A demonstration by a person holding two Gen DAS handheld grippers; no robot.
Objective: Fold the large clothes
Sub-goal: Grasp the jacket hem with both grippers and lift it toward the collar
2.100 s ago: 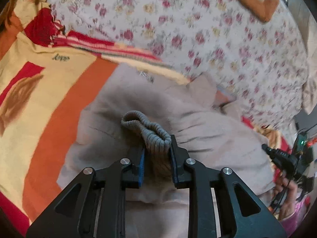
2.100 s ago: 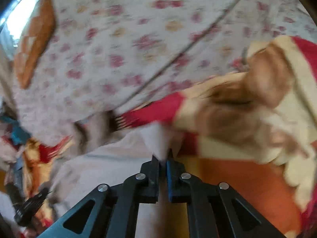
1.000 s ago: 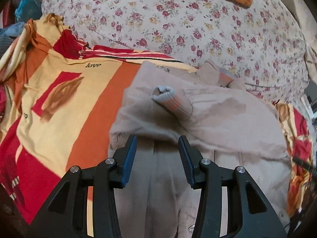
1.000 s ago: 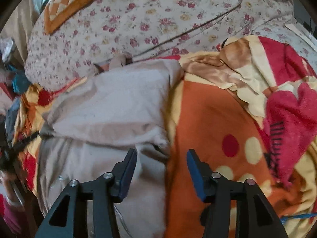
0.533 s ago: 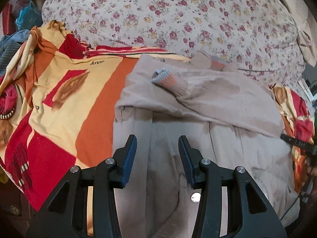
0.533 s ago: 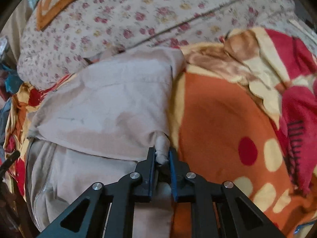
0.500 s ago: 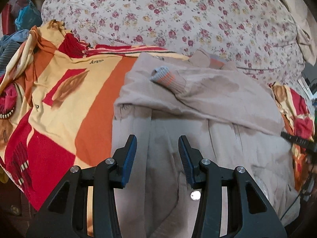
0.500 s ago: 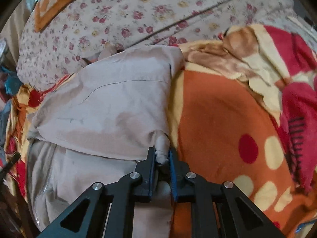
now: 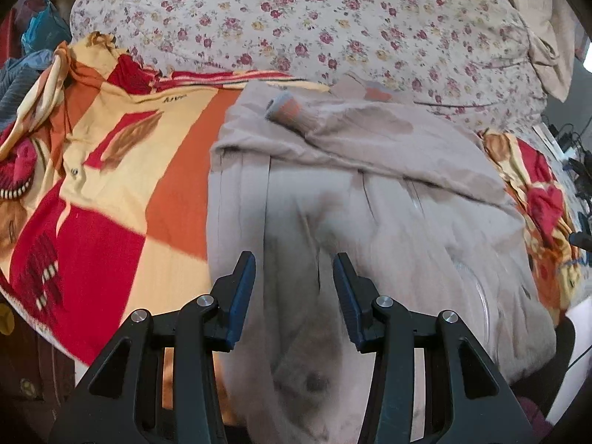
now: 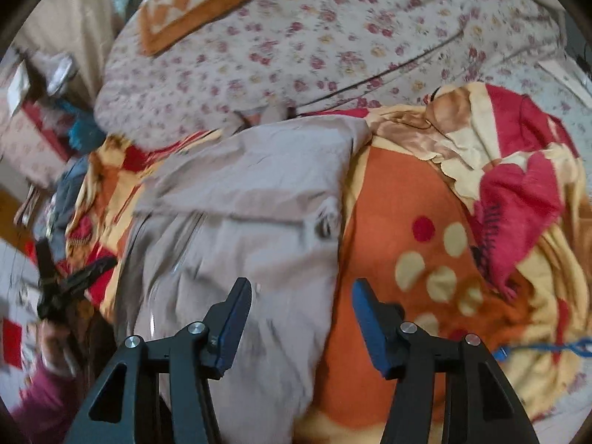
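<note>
Floral bedding (image 9: 333, 18) fills the twelve o'clock side, with an orange and red blanket (image 9: 111, 185) spread nearer. On the blanket lies the grey jacket (image 9: 333, 203), one sleeve (image 9: 370, 137) folded across it. Left gripper (image 9: 294, 285) hovers over the jacket, jaws apart and empty. Right gripper (image 10: 301, 310) hangs at the jacket's three o'clock edge, jaws opening, nothing between.

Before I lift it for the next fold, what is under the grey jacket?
The grey jacket lies on an orange, red and cream patterned blanket, which shows on both its sides. Whatever lies beneath the jacket's middle is covered, so it cannot be seen.
</note>
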